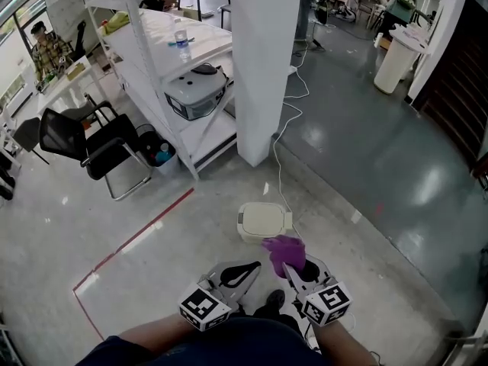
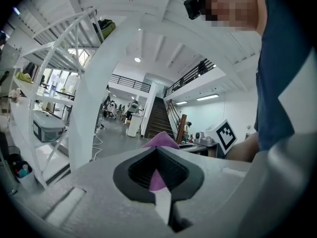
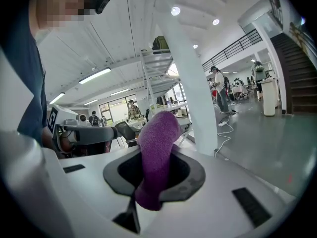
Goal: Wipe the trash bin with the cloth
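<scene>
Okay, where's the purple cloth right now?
In the head view the purple cloth sits low and right of centre, pinched in the right hand-held gripper, just in front of the white trash bin on the floor.

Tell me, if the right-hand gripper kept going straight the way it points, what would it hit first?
Probably the trash bin: in the head view it sits just ahead of the right gripper and the purple cloth it holds. Height is unclear, though, so it may pass over the lid.
</scene>
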Demonstrator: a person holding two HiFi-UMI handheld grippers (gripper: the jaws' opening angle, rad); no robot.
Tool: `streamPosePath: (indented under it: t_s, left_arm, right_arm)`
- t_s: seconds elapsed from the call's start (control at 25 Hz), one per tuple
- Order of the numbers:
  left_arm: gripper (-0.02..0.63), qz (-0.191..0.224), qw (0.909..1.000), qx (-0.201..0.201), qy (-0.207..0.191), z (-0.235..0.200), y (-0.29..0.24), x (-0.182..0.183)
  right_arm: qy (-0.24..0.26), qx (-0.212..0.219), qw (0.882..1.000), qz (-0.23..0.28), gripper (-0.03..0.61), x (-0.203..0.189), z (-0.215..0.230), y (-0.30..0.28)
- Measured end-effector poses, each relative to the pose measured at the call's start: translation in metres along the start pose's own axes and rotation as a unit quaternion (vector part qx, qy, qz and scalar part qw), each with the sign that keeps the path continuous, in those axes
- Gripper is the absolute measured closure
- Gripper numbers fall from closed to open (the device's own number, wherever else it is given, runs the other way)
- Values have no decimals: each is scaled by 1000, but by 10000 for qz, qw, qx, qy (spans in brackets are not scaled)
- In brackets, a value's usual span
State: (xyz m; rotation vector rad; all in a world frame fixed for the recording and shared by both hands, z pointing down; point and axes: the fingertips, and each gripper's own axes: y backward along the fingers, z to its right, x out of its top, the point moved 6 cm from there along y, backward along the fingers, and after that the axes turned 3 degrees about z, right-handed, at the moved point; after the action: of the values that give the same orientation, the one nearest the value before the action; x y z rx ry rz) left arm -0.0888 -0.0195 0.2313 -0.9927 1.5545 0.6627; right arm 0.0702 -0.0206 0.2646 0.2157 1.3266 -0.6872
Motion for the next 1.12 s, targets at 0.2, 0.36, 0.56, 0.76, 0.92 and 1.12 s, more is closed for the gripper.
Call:
streamPosePath:
  t_s: [0.2,0.36,0.56,0.76,0.92,1.12]
  left_arm:
    - [609,63,9996,290,19,-14,-24,-15]
    - [609,79,9986,525,30,-31,-44,-29]
    - [609,114,9970,760,97,-64,-62,-43]
    - [609,134,9960,874,96,-97,-77,-78]
    - [609,85,9961,874,23,-125,-93,-118]
    - [609,251,9952,943,24,-162,-106,-169]
  right_arm:
    - [-30,140,9998,-165,495,-14,35,-13]
    - [17,203,9995,-232,495,-25,67,-33]
    - [38,198,9995,-261,495,-35,101,-68]
    - [84,180,9995,-232,495,-64,128,-107]
    - [86,94,9997,-204,495,-104,149,-138]
    - [146,79,9996,-220,495,-156,171,-177]
